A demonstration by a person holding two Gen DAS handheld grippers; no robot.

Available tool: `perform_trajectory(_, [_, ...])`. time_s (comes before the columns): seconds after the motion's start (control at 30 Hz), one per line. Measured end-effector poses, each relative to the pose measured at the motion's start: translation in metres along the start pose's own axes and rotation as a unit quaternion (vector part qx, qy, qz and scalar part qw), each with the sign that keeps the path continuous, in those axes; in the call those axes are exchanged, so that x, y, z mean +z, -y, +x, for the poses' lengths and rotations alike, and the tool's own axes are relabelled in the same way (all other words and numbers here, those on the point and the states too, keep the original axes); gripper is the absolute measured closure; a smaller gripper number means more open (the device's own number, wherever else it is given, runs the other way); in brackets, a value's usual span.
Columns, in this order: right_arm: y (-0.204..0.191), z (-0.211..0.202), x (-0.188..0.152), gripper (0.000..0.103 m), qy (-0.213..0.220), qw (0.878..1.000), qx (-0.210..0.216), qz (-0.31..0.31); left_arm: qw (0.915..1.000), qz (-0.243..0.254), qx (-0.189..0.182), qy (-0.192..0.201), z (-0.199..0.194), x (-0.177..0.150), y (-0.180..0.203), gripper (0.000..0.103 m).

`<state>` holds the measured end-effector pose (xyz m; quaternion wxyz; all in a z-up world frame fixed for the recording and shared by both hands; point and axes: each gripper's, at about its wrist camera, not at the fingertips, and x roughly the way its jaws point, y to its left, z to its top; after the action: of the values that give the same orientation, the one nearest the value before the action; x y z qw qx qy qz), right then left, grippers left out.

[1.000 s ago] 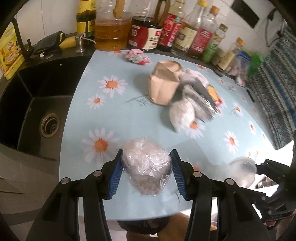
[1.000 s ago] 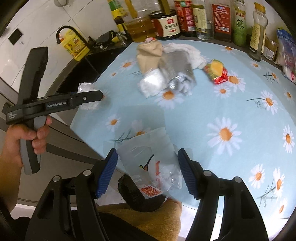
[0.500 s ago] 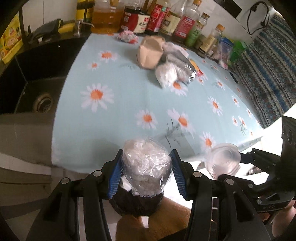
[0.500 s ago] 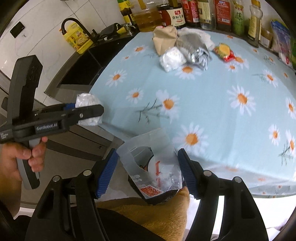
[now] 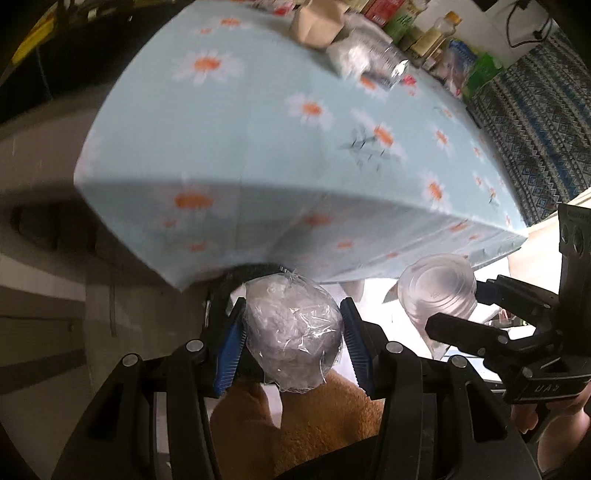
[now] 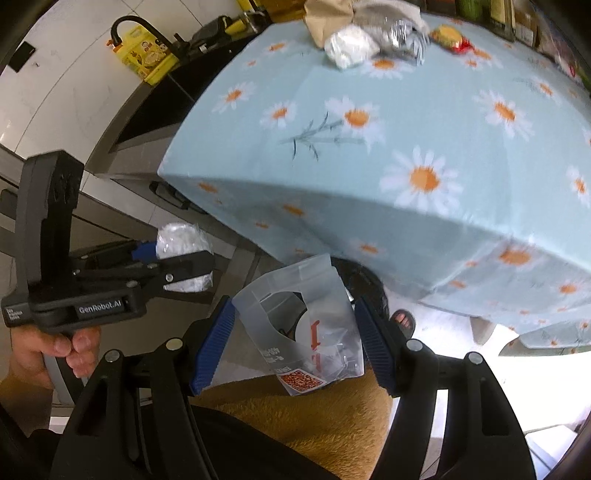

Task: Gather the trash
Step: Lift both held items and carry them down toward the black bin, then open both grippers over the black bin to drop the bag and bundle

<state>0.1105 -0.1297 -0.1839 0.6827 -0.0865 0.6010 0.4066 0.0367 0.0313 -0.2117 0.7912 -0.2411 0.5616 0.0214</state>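
Both hands have dropped off the tabletop since a second ago. The left gripper (image 5: 292, 336) clenches a crinkly ball of clear plastic wrap (image 5: 291, 334); the right gripper (image 6: 297, 345) grips a stiff translucent plastic pouch (image 6: 306, 332), both over a black bin (image 6: 364, 286). More wrappers wait on the daisy-print blue tablecloth (image 6: 369, 147).

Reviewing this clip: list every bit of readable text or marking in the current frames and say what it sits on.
"GenRobot.AI": on the body of the left tool, right wrist view.
"UAS"-like mirrored letters: on the right tool body, left wrist view; uncertain.
QR code and red marks: on the clear plastic package in the right tool; small print unreadable.
Bottle labels and the yellow carton: too blurred to read.
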Motion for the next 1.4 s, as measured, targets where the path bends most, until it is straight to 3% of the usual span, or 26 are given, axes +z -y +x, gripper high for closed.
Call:
perform_trajectory(0.17, [0.006, 0.017, -0.005, 0.036, -0.013, 1.0, -0.002, 0.015, 0.9994, -0.002, -0.001, -0.034, 0.022, -0.019, -0.002, 0.054])
perform_trajectory(0.47, [0.014, 0.024, -0.008, 0.036, -0.014, 0.999, 0.011, 0.041, 0.9981, -0.006, -0.008, -0.061, 0.037, -0.029, -0.005, 0.054])
perform_trajectory(0.53, [0.014, 0.025, -0.007, 0.035, -0.013, 0.999, 0.014, 0.046, 0.9973, -0.004, -0.01, -0.073, 0.041, -0.028, -0.004, 0.048])
perform_trajectory(0.6, [0.017, 0.026, -0.005, 0.032, -0.017, 0.998, 0.021, 0.053, 0.9972, -0.01, -0.009, -0.074, 0.043, -0.026, -0.005, 0.037])
perform_trajectory(0.67, [0.021, 0.025, -0.005, 0.03, -0.015, 0.998, 0.024, 0.063, 0.9969, -0.015, -0.011, -0.076, 0.044, -0.025, -0.006, 0.036])
perform_trajectory(1.03, [0.027, 0.017, 0.0, 0.026, -0.008, 0.997, 0.025, 0.076, 0.9975, -0.021, -0.004, -0.067, 0.038, -0.019, -0.013, 0.036])
perform_trajectory(1.4, [0.013, -0.008, 0.006, 0.026, 0.024, 0.998, 0.005, 0.051, 0.9993, -0.021, -0.021, -0.023, 0.009, -0.008, -0.009, 0.036])
